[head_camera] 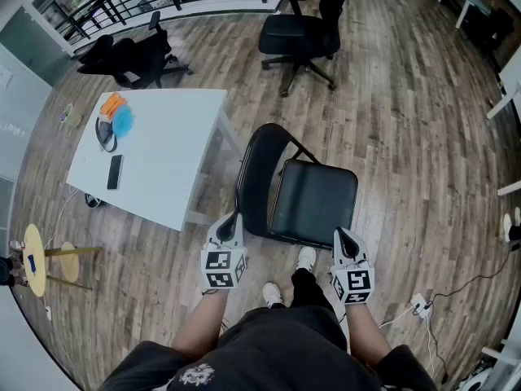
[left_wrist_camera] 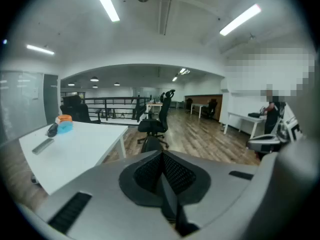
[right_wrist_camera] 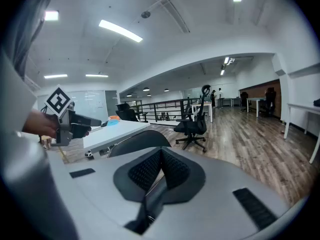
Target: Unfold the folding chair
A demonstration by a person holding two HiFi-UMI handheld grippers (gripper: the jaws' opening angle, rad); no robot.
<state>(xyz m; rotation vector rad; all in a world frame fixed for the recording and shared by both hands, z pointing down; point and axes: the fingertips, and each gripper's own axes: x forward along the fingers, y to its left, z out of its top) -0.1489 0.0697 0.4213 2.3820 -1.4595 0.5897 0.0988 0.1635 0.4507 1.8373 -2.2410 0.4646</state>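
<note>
So, the folding chair (head_camera: pixel 313 202) looks pretty much opened out already. It stands on the wood floor (head_camera: pixel 407 137) right in front of the person, seat flat and facing up, with the curved backrest (head_camera: pixel 254 177) on its left side, just beside the leg of the white table (head_camera: pixel 146 153).

Both grippers hang at the chair's near edge. The left gripper (head_camera: pixel 234 220) is by the backrest and the right gripper (head_camera: pixel 343 236) is by the seat's near right corner. Each has its jaws pressed together with nothing between them, and I can't tell whether either tip actually touches the chair.

What worries me:
- I can't see the hinges or legs from above, so the seat may not be fully seated. If they walk away now, it might fold when someone sits.
- Closed jaws can only push, not hold. A shove on smooth boards could make the whole chair skate off instead of locking.
- If it slides left or away, the backrest knocks the table leg. There's a phone (head_camera: pixel 115 172) and some other bits on that table.
- The person's shoes (head_camera: pixel 305 258) are close in under the near edge, so a sudden collapse or tip catches toes.

I'd guess a gentle downward press on the seat is the safe check.
</note>
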